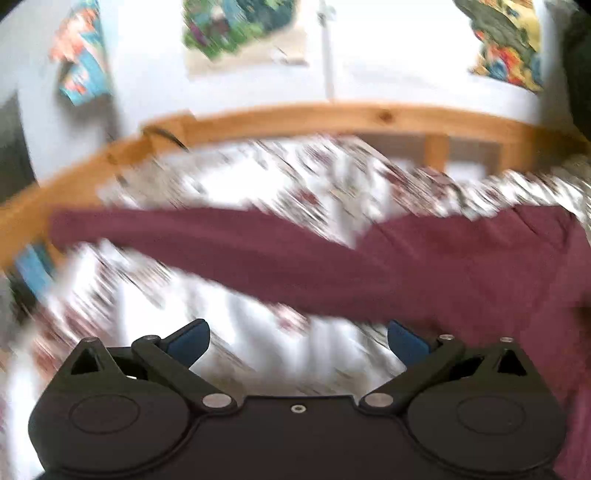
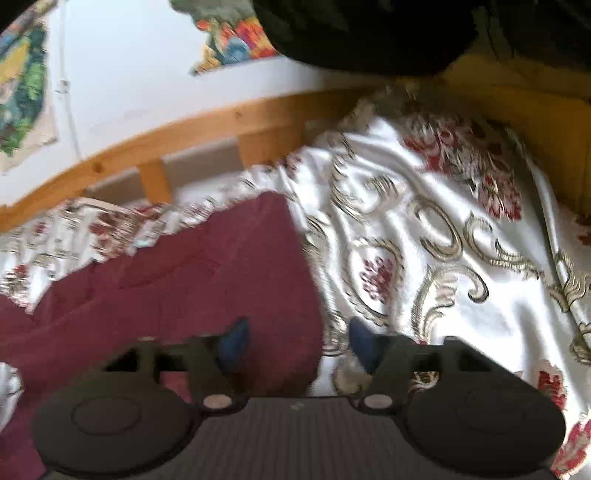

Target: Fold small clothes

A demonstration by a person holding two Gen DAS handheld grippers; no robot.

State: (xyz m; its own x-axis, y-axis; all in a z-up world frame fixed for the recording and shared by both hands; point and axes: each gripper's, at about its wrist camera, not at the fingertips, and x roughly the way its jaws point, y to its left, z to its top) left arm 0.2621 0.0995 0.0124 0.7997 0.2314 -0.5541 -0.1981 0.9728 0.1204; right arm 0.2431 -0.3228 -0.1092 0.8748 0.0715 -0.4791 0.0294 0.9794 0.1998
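A: Item, location?
B: Maroon garment [image 1: 424, 266], spread flat on floral bedspread [image 2: 443, 229]; one long part stretches left toward wooden bed rail [image 1: 332, 114].
A: Grippers?
B: Left gripper [image 1: 297, 341]: fingers spread, holding nothing, over bedspread. Right gripper [image 2: 297, 341]: fingers spread, straddling the garment's right edge.

The garment [image 1: 424, 266] before me is plain maroon, no print. It lies on my bedspread [image 2: 461, 206], white with dark red flower clusters and gold-grey scrolls. The bed frame [image 1: 332, 118] is honey-coloured pine with a dark knot. My left claw [image 1: 298, 341] and right claw [image 2: 298, 341] are black with blue pads. Posters [image 1: 243, 29] on the white wall [image 1: 399, 66] show green, blue, orange and yellow.
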